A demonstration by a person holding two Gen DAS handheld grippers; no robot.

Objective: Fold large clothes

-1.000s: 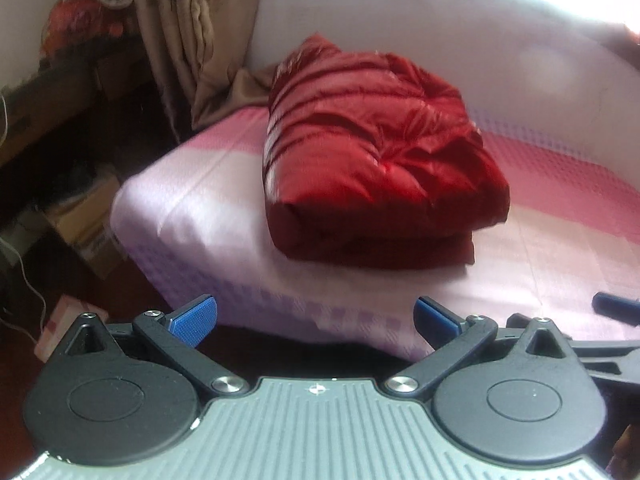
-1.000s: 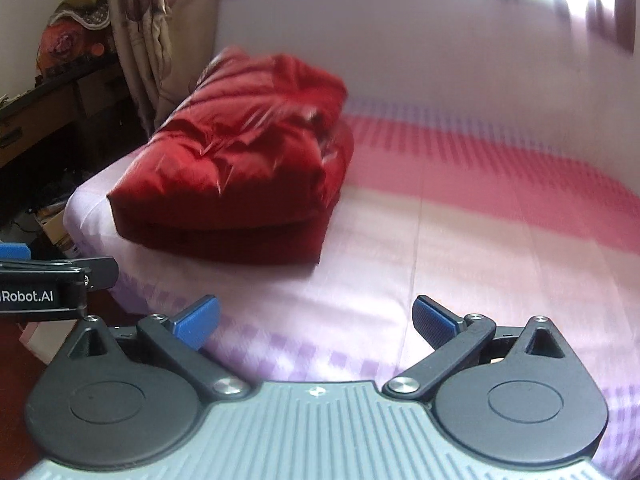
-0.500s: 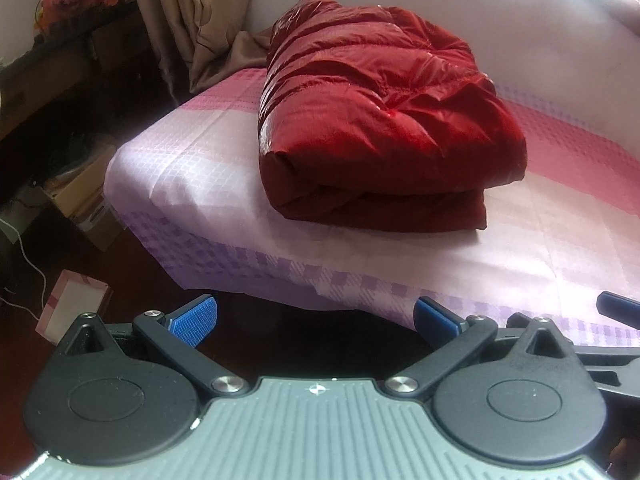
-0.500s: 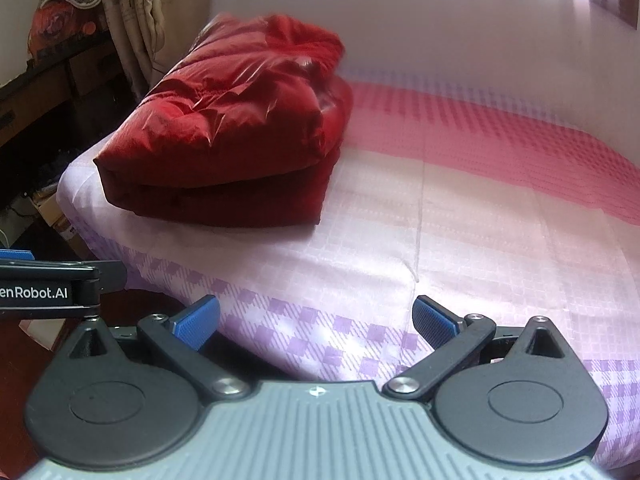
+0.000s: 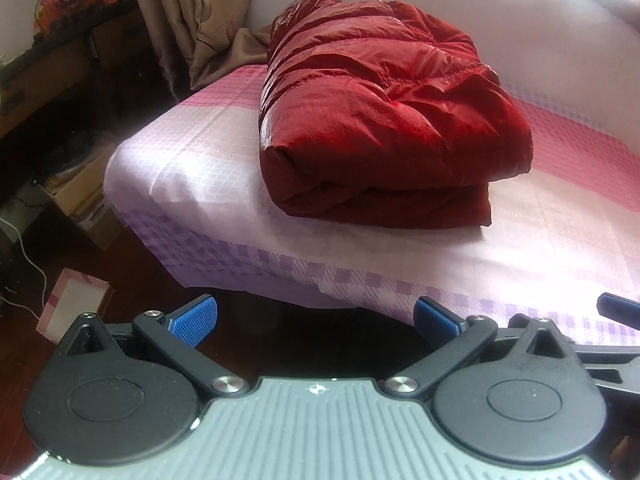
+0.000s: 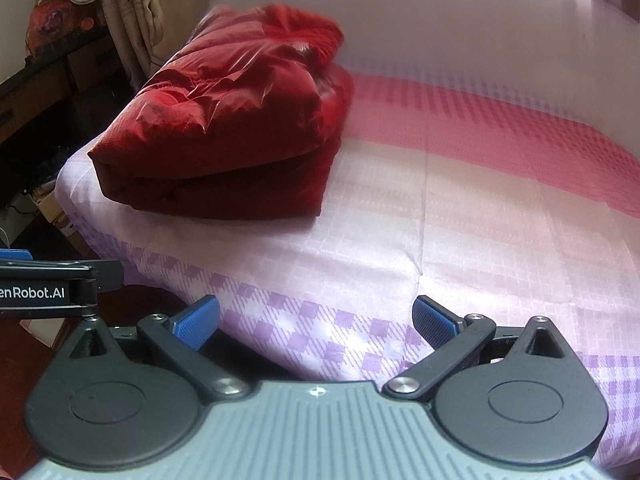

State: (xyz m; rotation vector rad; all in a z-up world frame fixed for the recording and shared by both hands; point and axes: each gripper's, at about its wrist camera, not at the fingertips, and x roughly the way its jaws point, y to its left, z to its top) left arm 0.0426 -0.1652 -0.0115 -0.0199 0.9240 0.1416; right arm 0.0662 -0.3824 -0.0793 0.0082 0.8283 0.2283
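A shiny dark red puffer jacket [image 5: 380,120] lies folded into a thick bundle on the bed's pink, white and purple checked sheet [image 5: 192,160]. It also shows in the right wrist view [image 6: 232,128], near the bed's left corner. My left gripper [image 5: 314,320] is open and empty, held back off the bed's front edge, apart from the jacket. My right gripper [image 6: 316,320] is open and empty over the front edge, to the right of the jacket. The left gripper's body [image 6: 48,284] shows at the right wrist view's left side.
Beige curtains [image 5: 188,20] hang at the bed's far left corner. Dark furniture [image 5: 48,64], cardboard boxes [image 5: 84,196] and a pink box [image 5: 72,304] stand on the dark floor to the left. A pale wall [image 6: 440,20] runs behind the bed.
Both grippers have drawn back and lower from the bed, so its front edge and the floor show more. The jacket has not moved. Both stay open.
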